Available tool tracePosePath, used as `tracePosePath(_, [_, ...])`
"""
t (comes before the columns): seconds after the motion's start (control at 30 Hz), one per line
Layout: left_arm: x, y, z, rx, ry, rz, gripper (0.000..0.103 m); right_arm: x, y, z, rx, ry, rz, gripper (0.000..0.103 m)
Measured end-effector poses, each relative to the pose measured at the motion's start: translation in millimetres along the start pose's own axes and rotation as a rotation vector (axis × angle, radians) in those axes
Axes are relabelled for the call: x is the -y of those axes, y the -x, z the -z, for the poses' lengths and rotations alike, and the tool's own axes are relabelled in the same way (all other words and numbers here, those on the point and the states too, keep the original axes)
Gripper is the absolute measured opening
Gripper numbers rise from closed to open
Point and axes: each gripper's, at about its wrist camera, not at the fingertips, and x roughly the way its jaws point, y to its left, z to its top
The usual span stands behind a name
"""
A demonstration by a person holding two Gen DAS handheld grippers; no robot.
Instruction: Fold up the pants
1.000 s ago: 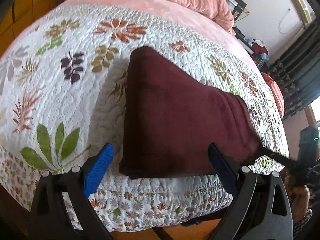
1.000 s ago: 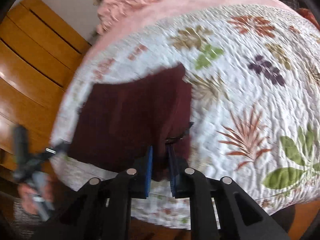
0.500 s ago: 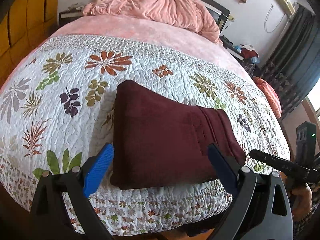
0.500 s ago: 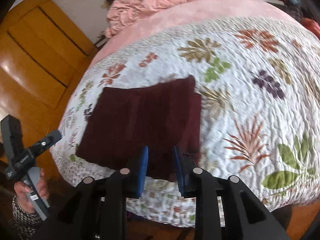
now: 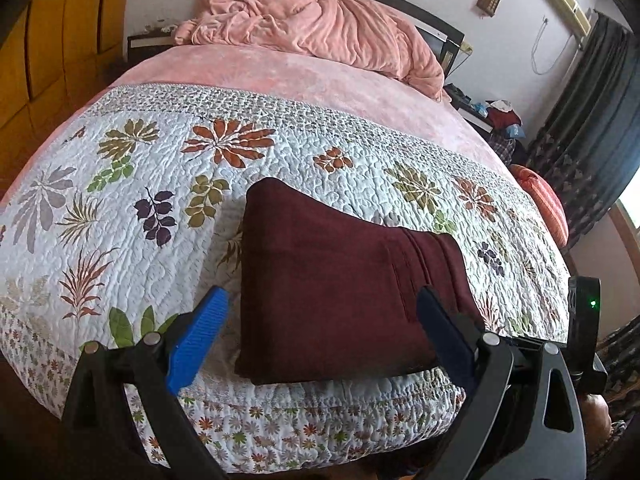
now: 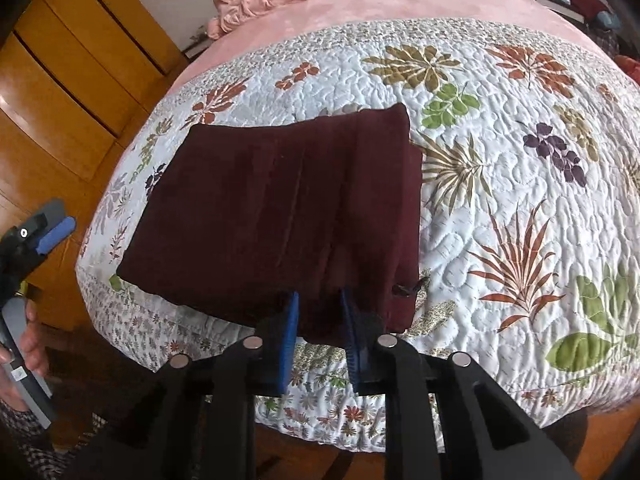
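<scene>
A: Item: maroon pants [image 6: 280, 216], folded into a flat rectangle on the floral quilt [image 6: 500, 184], near the quilt's front edge, likely placed there for easy reach.

B: Grippers?

A: Left hand-held gripper [image 5: 320, 336]: wide, empty, above the pants. Right hand-held gripper [image 6: 318, 332]: narrow gap, closing, nothing pinched.

B: Unclear?

A: Layers beneath the fold are hidden; the small dark tab at the pants' right corner is unidentifiable.

Pants [image 5: 340, 296]: folded, flat on quilt [image 5: 160, 184], near its front edge. Quilt: over the bed's near part. Blanket [image 5: 320, 28]: heaped at the far end, against headboard [image 5: 436, 28]. Wardrobe [image 6: 60, 80]: left of the bed
</scene>
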Motion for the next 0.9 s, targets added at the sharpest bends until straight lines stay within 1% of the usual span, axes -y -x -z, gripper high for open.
tracePosePath(0.13, [2.8, 2.0, -0.2, 0.018, -0.033, -0.039, 0.095, 4.5, 2.8, -0.3, 0.009, -0.029, -0.031, 0.021])
tracePosePath(0.2, [5.1, 3.6, -0.6, 0.027, -0.055, -0.049, 0.095, 7.2, 9.9, -1.8, 0.032, -0.054, -0.077, 0.024])
tracePosePath(0.27, [6.1, 4.0, -1.5, 0.034, -0.069, -0.058, 0.095, 11.9, 16.8, -4.1, 0.05, -0.082, -0.122, 0.032])
tracePosePath(0.33, [7.1, 2.8, -2.5, 0.038, -0.08, -0.069, 0.095, 16.4, 21.4, -6.0, 0.065, -0.093, -0.121, 0.036])
tracePosePath(0.4, [7.9, 1.0, -2.8, 0.036, -0.087, -0.074, 0.095, 24.2, 24.7, -7.8, 0.079, -0.113, -0.136, 0.036])
tracePosePath(0.47, [8.4, -3.0, -3.0, 0.031, -0.097, -0.079, 0.096, 34.3, 25.6, -8.3, 0.087, -0.152, -0.165, 0.04])
tracePosePath(0.57, [7.2, -11.7, -1.2, 0.006, -0.1, -0.082, 0.096, 45.3, 22.7, -7.7, 0.084, -0.182, -0.158, 0.041])
tracePosePath(0.63, [1.9, -22.8, 1.5, -0.033, -0.092, -0.081, 0.097, 50.5, 19.4, -5.9, 0.074, -0.196, -0.158, 0.043])
tracePosePath(0.67, [-1.7, -28.6, 2.7, -0.058, -0.084, -0.067, 0.097, 52.9, 16.9, -5.0, 0.068, -0.205, -0.164, 0.045])
tracePosePath(0.73, [-16.6, -45.4, 5.5, -0.15, -0.03, -0.002, 0.097, 56.4, 12.8, -3.5, 0.059, -0.22, -0.175, 0.05])
tracePosePath(0.77, [-28.9, -56.8, 7.0, -0.218, 0.026, 0.051, 0.097, 57.4, 10.7, -2.5, 0.051, -0.225, -0.184, 0.053])
tracePosePath(0.83, [-48.2, -72.3, 10.0, -0.292, 0.124, 0.103, 0.097, 58.3, 7.7, -2.1, 0.045, -0.228, -0.2, 0.055])
tracePosePath(0.87, [-57.7, -78.6, 12.2, -0.321, 0.17, 0.114, 0.097, 59.3, 6.7, -1.8, 0.044, -0.231, -0.208, 0.056])
tracePosePath(0.9, [-68.5, -85.3, 14.1, -0.346, 0.216, 0.143, 0.097, 61.3, 5.4, -1.2, 0.039, -0.239, -0.223, 0.058])
